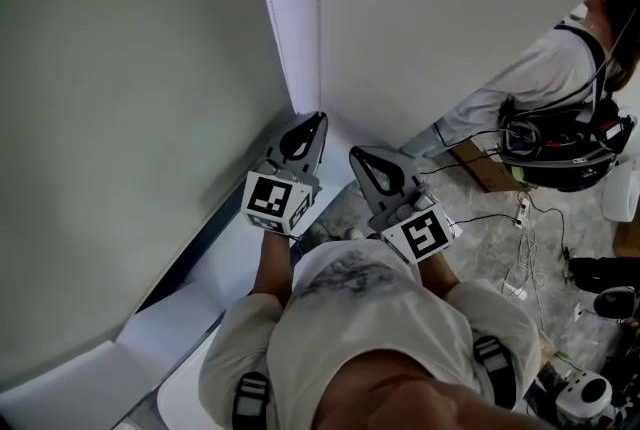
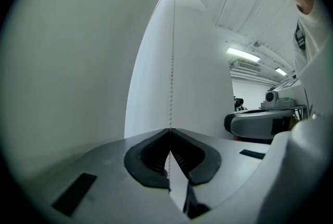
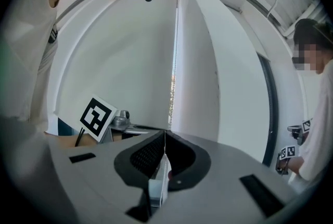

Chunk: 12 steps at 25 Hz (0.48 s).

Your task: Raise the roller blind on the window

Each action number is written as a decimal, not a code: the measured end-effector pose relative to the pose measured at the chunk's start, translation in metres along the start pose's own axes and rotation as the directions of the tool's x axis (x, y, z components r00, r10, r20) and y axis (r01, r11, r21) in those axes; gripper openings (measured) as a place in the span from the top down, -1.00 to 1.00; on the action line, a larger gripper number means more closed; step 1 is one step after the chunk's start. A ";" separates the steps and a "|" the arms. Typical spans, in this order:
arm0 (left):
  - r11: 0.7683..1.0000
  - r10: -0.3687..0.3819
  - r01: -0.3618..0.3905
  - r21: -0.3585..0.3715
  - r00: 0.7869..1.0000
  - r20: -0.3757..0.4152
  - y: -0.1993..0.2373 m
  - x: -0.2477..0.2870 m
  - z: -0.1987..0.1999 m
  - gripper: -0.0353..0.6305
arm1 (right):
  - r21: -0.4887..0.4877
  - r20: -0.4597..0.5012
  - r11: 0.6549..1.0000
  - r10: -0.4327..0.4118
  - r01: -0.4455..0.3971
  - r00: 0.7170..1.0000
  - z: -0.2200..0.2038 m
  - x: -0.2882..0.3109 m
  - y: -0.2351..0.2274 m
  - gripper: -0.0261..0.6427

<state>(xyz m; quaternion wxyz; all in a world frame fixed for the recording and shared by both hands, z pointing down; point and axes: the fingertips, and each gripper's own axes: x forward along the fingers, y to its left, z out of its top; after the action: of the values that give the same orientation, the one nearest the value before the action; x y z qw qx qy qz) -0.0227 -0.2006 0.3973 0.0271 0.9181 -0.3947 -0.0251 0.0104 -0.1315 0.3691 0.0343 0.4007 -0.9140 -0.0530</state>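
On the far left stands a plain grey-green wall (image 1: 110,118), with a white ledge (image 1: 150,338) running along its foot. Next to it, in the corner, the left gripper (image 1: 312,123) points up toward the window, its marker cube (image 1: 275,201) turned to the head camera. Its own view shows the jaws pressed together on the bead chain (image 2: 172,61), which rises straight from the tips in front of the white roller blind (image 2: 197,61) – the blind hangs down behind the chain and fills the middle of that view. Just beside it, slightly lower and nearer the person, the right gripper (image 1: 362,158) points the same way. Its jaws are also closed, the tips meeting where the chain comes down, and a thin line of it shows between the dark pads. The two grippers are near each other but apart. Further right lies a marbled floor (image 1: 490,218) with loose cables (image 1: 520,248), and at the far right a second person (image 1: 540,68) in a white sleeve wears black gear at the waist.
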 end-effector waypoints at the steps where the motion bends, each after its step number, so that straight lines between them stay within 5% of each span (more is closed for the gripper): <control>1: 1.000 0.001 -0.001 -0.002 1.000 -0.002 0.000 -0.003 0.000 0.87 | 0.002 0.000 1.000 0.011 -0.011 1.000 0.001 0.002 0.001 0.73; 12: 0.997 0.070 -0.068 0.035 0.996 -0.049 -0.015 -0.026 -0.006 0.87 | 0.006 0.034 0.988 0.153 -0.153 0.988 0.030 0.011 0.012 0.73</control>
<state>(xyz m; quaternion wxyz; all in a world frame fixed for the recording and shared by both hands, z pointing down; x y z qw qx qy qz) -0.0291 -0.1712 0.4029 0.0227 0.9045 -0.4258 0.0055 -0.0090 -0.1289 0.3413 0.0214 0.3287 -0.9427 -0.0528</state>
